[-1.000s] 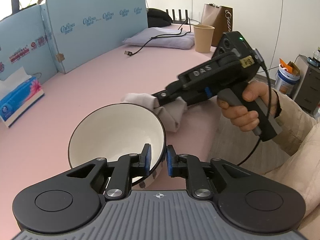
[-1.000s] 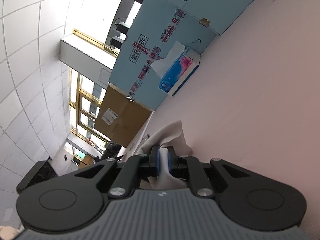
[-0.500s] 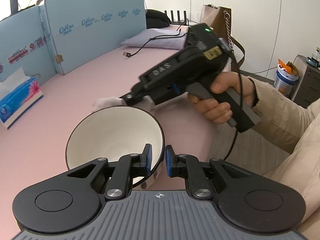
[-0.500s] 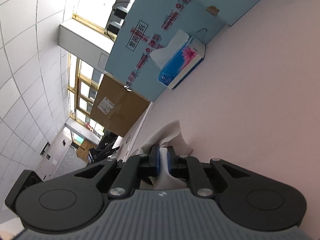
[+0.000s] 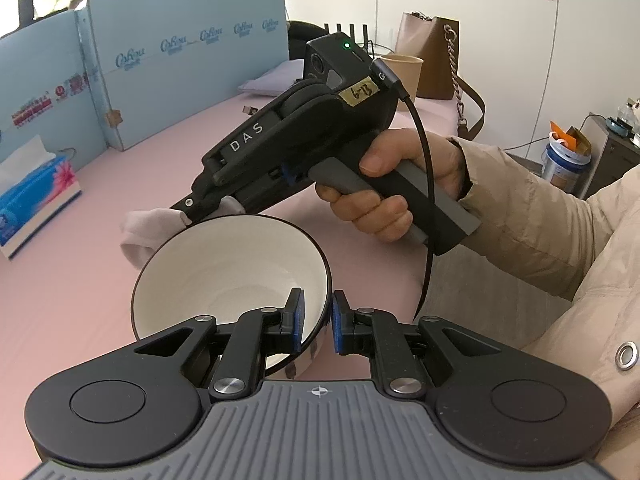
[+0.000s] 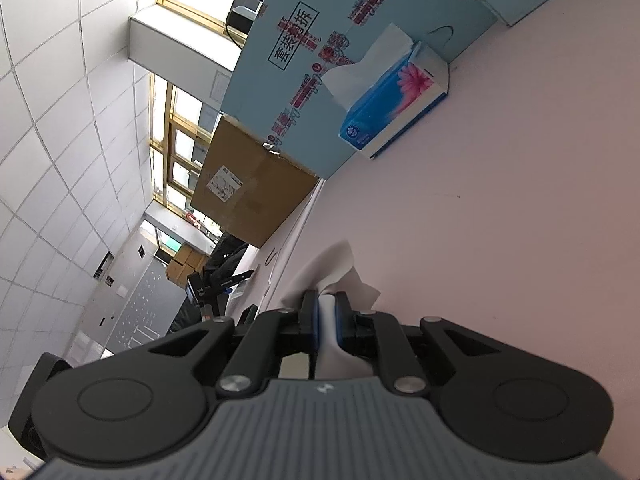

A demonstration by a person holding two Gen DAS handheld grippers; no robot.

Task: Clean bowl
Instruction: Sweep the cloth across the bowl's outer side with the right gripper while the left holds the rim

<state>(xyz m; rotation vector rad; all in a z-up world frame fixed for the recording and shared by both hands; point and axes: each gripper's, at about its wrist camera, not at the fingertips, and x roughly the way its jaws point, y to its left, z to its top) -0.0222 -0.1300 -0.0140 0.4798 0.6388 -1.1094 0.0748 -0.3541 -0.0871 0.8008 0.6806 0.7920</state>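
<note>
Left wrist view: the left gripper (image 5: 316, 322) pinches the near rim of the bowl (image 5: 224, 268), one blue pad inside the wall and one outside. The bowl sits low in the centre of the frame, tilted so its white interior faces the camera; the rim is dark. It is over the pink table (image 5: 80, 288), but whether its base touches the surface cannot be told.

The right gripper (image 5: 188, 206) enters from the right of the frame, held by a hand (image 5: 384, 196) in a beige sleeve (image 5: 528, 216). Its tip lies just above the bowl's far rim, and a pale cloth (image 5: 148, 228) is clamped at that tip. The cloth hangs left of and behind the rim; contact with the bowl cannot be told.

Right wrist view, rolled strongly to one side: the cloth (image 6: 326, 280) is pinched between the two blue pads, jaws pressed together on it, with folds poking out beyond the fingertips in the lower centre of the frame.

Surroundings: tissue box (image 5: 36, 192) at the left edge of the left wrist view, against a blue partition board (image 5: 180, 64). A paper cup (image 5: 402, 70) and a brown bag (image 5: 434, 52) stand at the upper right, on the far end of the table.
</note>
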